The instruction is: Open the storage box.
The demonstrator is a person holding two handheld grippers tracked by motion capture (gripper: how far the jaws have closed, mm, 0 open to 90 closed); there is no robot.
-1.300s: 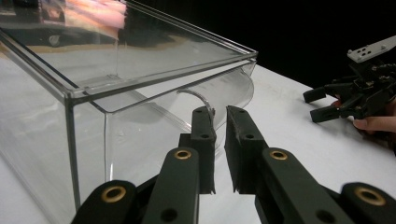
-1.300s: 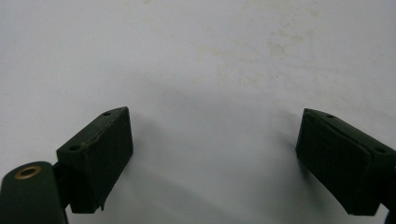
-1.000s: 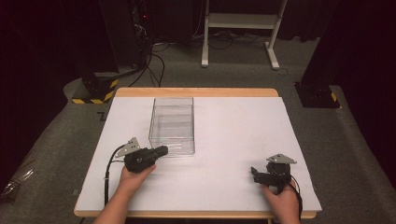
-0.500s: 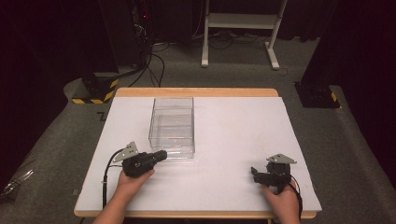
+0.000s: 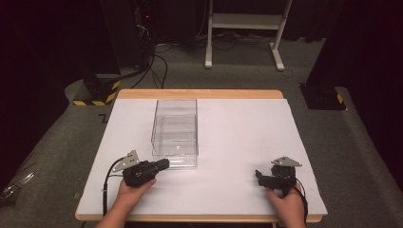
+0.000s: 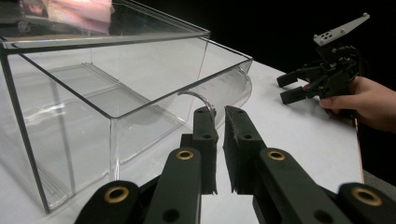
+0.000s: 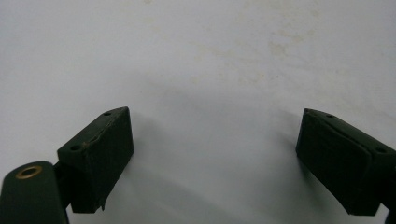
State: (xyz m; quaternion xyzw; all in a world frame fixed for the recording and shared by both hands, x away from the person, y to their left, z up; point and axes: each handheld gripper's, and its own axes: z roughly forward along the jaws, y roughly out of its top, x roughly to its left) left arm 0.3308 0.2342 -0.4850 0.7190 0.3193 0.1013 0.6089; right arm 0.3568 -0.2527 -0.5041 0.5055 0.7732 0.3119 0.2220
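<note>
White table (image 5: 237, 142); clear box (image 5: 175, 133) left-centre; left gripper (image 5: 161, 165) jaws nearly together, right gripper (image 5: 258, 175) jaws spread.

Left gripper (image 5: 164, 164) nearer box (image 5: 175, 133).

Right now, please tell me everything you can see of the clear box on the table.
The clear box looks like thin transparent plastic or acrylic, rectangular, with straight walls and a flat clear top panel. It seems empty. Its near end shows a curved clear flap with a small arched handle. It stands upright on the white table, left of the middle. The left hand-held gripper lies close before that near end, jaws almost shut; whether it touches the box is unclear.
</note>
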